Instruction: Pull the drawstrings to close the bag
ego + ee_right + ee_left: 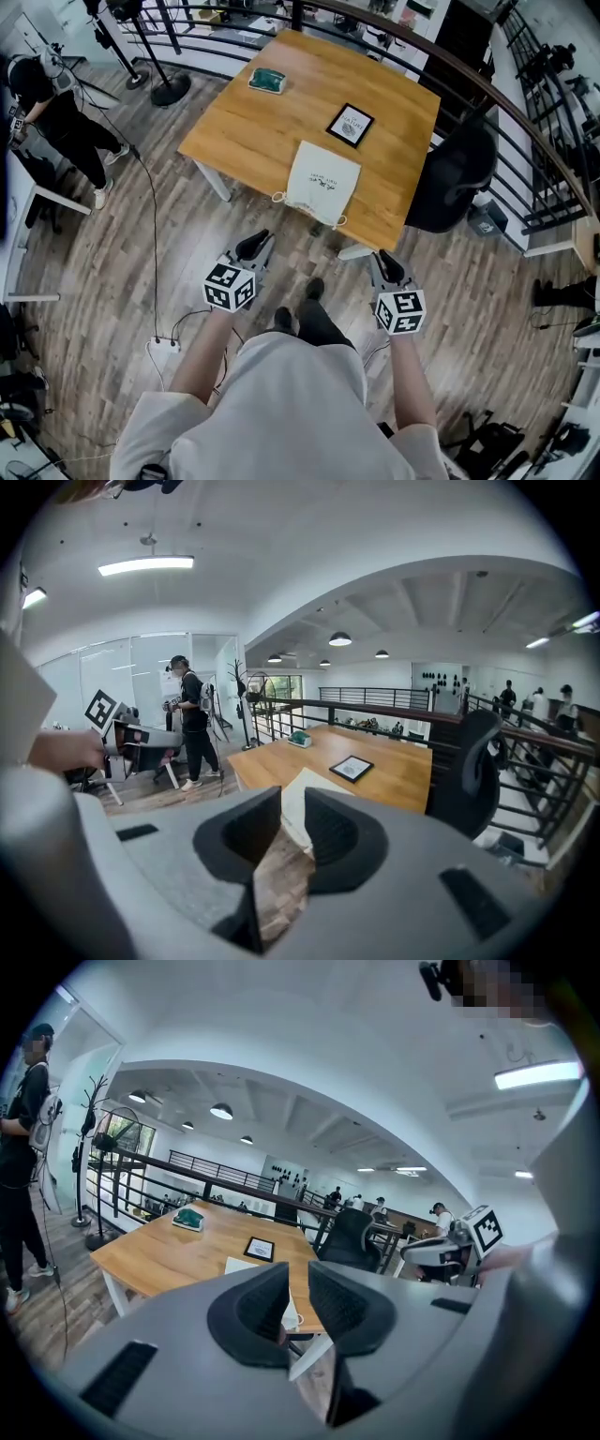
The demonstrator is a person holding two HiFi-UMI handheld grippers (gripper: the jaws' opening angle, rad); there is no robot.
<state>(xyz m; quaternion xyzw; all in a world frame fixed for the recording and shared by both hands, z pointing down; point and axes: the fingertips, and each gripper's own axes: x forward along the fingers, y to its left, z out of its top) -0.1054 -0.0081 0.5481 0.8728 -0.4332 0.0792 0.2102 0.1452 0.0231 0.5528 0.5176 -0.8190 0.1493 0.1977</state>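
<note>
A white drawstring bag (322, 181) lies flat near the front edge of the wooden table (244, 131), its cord loops (277, 197) hanging at the near corners. My left gripper (255, 246) and right gripper (387, 267) hover over the floor short of the table, both pointing toward it. In the left gripper view the left gripper's (298, 1283) jaws stand a little apart with nothing between them, and the bag (246, 1266) is beyond them. The right gripper (292, 808) is likewise open and empty, with the bag (302, 794) ahead of it.
On the table lie a green object (266, 81) and a black-framed picture (350, 125). A black office chair (455, 178) stands at the table's right side, with a curved railing (525, 122) behind it. A person (56, 112) stands far left. A power strip (164, 347) lies on the floor.
</note>
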